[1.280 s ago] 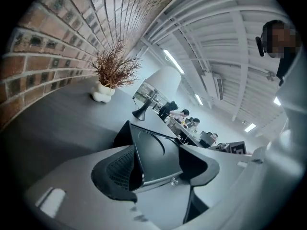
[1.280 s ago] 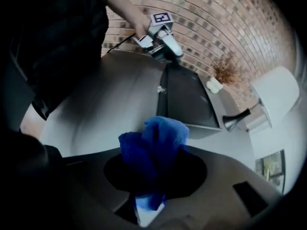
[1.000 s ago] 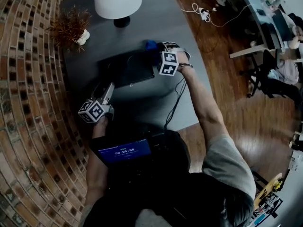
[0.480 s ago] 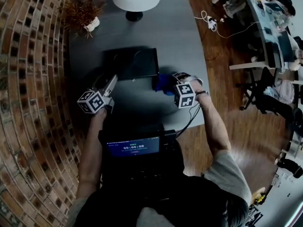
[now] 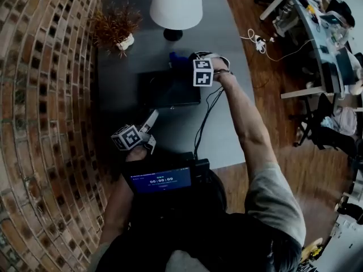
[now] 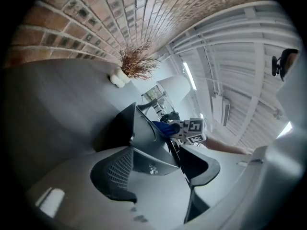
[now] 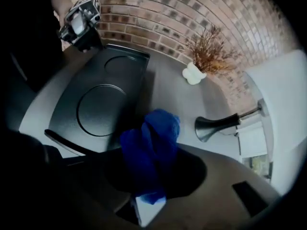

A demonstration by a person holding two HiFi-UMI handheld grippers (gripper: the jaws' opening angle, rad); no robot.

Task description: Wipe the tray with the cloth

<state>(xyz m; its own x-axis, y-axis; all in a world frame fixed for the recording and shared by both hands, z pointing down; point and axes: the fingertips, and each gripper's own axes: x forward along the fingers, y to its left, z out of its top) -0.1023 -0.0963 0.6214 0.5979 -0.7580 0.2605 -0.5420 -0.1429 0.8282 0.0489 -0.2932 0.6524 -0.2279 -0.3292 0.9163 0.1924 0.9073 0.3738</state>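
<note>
right gripper (image 7: 151, 178) clamped on cloth (image 7: 154, 140) — grip hidden in head view | left gripper (image 6: 157, 163) by tray (image 5: 170, 90) — jaws just opening, empty

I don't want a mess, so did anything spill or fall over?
No, nothing looks spilled or broken. The tray lies flat on the table, the lamp and plant stand upright, and the right gripper holds the cloth bunched up.

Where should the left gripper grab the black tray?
Probably the near rim of the tray, coming in low from the person's side: that lip is thin and upturned. The left gripper faces it; its jaws have just been opening and grip nothing.
</note>
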